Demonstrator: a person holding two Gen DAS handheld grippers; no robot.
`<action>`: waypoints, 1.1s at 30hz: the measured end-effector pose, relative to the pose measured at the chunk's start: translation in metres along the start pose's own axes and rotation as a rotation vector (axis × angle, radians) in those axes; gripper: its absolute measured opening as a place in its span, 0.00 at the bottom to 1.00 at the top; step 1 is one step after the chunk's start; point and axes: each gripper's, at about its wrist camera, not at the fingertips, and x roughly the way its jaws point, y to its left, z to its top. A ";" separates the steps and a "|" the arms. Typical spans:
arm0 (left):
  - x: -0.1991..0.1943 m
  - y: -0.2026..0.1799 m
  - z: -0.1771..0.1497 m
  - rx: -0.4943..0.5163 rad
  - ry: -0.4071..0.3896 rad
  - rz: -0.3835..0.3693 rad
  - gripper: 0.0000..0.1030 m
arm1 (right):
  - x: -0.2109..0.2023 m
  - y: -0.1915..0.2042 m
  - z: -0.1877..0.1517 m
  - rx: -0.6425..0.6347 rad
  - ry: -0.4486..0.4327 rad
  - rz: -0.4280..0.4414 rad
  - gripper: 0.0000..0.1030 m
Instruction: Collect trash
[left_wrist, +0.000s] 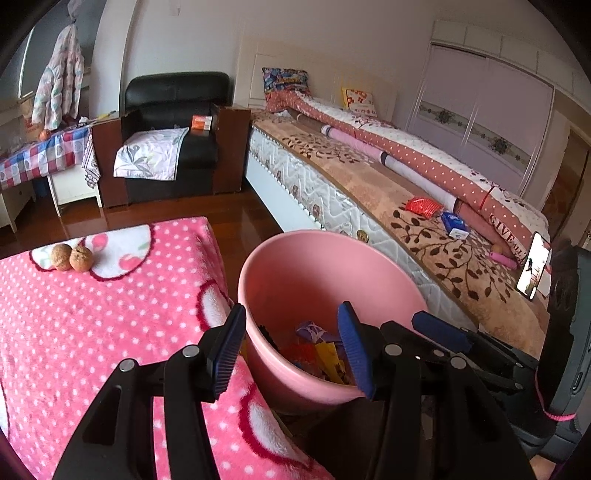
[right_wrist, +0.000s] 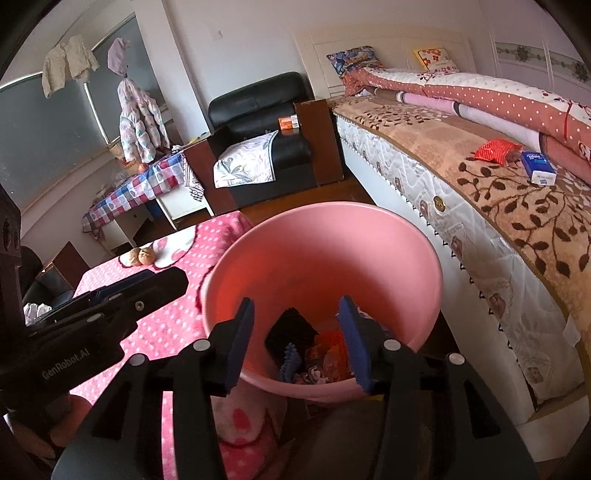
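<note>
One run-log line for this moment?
left gripper: open, empty | right gripper: open, empty | pink bin: holds wrappers | two walnuts: on pink blanket

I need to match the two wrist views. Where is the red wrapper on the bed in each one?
Left wrist: the red wrapper lies right of centre on the brown leaf-patterned bedcover, left of the blue tissue pack.
Right wrist: the red wrapper sits upper right, again just left of the blue tissue pack.
Shared landmark: the pink bin, bottom centre in both.
</note>
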 end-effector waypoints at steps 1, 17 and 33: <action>-0.003 0.000 0.000 0.001 -0.007 0.001 0.50 | -0.002 0.002 0.000 -0.003 -0.004 0.001 0.47; -0.049 0.006 -0.006 0.019 -0.111 0.036 0.57 | -0.028 0.033 -0.004 -0.056 -0.083 -0.004 0.47; -0.064 0.020 -0.014 0.000 -0.131 0.061 0.57 | -0.035 0.066 -0.012 -0.145 -0.103 -0.029 0.47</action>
